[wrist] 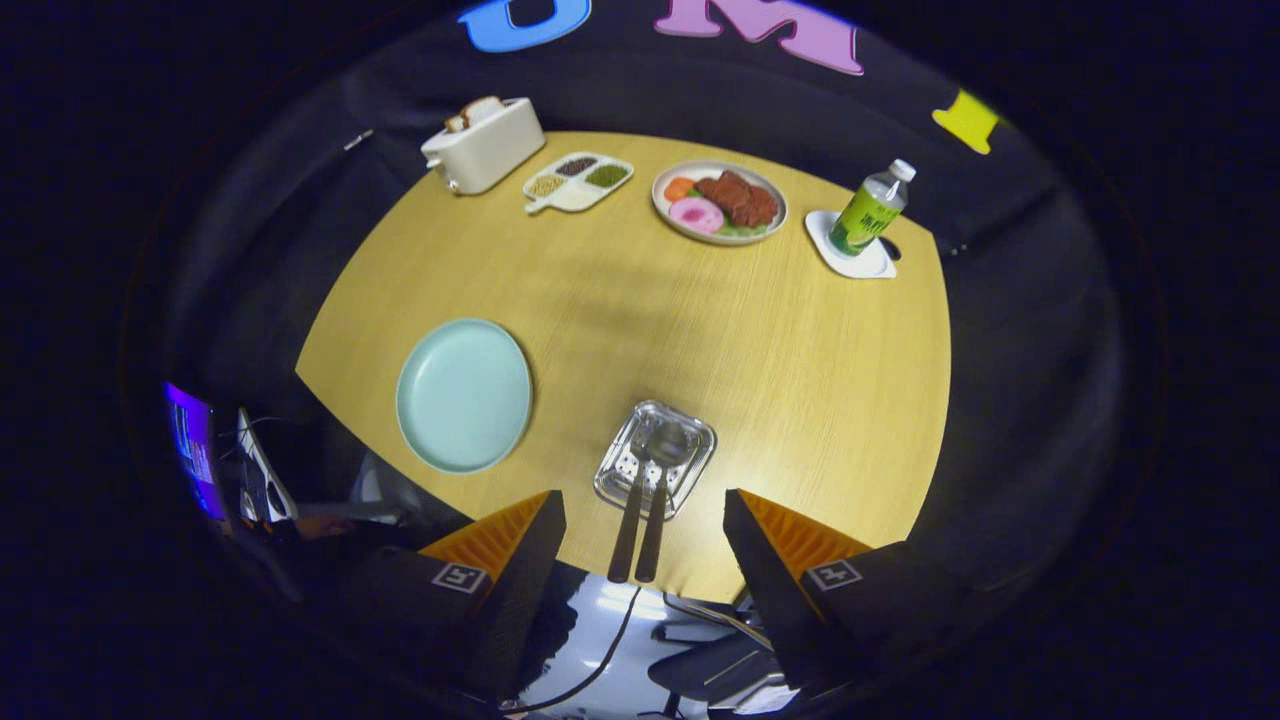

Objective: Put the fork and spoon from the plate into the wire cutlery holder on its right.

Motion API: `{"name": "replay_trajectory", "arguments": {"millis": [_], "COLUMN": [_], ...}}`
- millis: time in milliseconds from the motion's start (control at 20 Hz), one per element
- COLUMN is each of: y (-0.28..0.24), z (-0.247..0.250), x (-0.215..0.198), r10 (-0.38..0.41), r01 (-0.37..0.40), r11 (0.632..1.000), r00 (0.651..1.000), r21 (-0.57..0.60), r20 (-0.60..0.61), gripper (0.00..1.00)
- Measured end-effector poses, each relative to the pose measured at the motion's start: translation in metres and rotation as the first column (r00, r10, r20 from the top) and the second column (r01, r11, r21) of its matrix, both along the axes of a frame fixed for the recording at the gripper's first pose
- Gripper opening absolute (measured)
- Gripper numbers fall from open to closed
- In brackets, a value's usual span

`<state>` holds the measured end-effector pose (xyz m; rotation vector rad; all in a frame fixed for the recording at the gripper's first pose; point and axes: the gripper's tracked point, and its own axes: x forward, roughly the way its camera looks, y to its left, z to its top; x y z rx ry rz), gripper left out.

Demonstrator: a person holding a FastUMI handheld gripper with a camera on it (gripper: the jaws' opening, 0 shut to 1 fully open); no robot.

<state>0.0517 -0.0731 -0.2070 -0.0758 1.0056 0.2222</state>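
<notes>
- While the gripper (645, 520) hangs high over the near edge of the counter (800, 380), its jaws stand wide apart and released, grasping nothing; both fingers (520, 540) point forward with open space between them
- Between the fingers and just ahead of them sits the wire holder (655, 457), a shiny square basket resting on the counter near its front edge
- Two dark handles stick out of the holder toward the gripper, side by side and almost touching; the left one I take for the fork (628, 530), the right one for the spoon (652, 530); their metal heads lie inside the holder, though which head is which is hard to tell from the glare
- Left of the holder, apart from it, lies the pale green plate (463, 395), with nothing on it
- Beyond the fingers, at the far side of the counter, a row of things stands well apart from the holder: a cream toaster (484, 144) with bread in its slot; just right of it a white divided tray (578, 182) with small heaps in three compartments; then a round dish (718, 201) of food; then a bottle (872, 210) with a green label, tilted, on a white coaster (850, 252)
- Below the counter's front edge, a cable and a chair show on the floor
</notes>
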Motion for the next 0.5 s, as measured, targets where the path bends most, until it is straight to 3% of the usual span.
{"name": "replay_trajectory", "arguments": {"millis": [150,350,500], "y": [0.009,0.012,0.021], "z": [0.039,0.113,0.145], "x": [0.01,0.013,0.005], "r10": [-0.048,-0.096,-0.106], "r01": [0.046,0.1,0.119], "r11": [0.999,0.995,0.993], "r00": [0.975,0.862,0.775], "r21": [0.014,0.019,0.022], "r20": [0.219,0.497,0.623], "gripper": [1.0,0.99,0.99]}}
